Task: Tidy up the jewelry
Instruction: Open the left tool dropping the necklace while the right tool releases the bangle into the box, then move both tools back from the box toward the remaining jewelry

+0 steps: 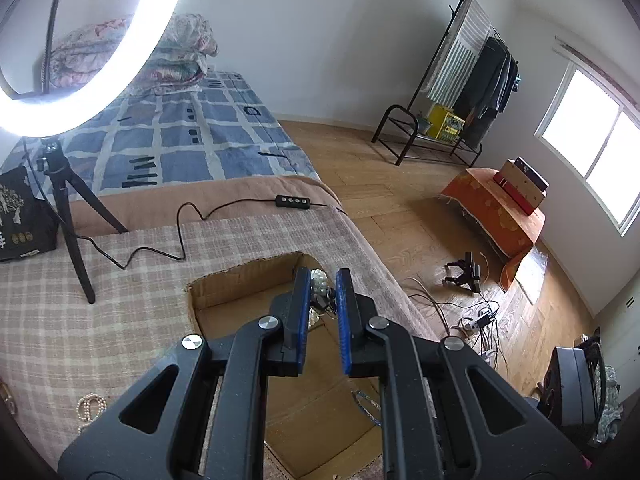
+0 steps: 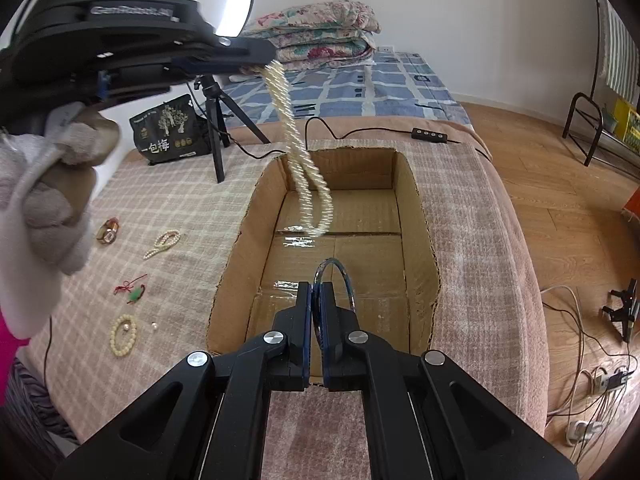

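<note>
While the pearl necklace (image 2: 308,168) hangs blurred from the left gripper (image 2: 264,54) in the upper left of the right-wrist frame, pinched between its jaws over the cardboard box (image 2: 416,208), the right gripper (image 2: 316,304) at lower centre is clamped on a bangle (image 2: 344,276). More jewelry, including a bead bracelet (image 2: 123,335), lies at left on the checked blanket (image 2: 180,208)

Two black plastic grippers, left (image 1: 323,280) and right (image 2: 316,294), with blue-padded jaws, silver screws, and a white-gloved hand (image 2: 44,188) beside a pink sleeve.
</note>
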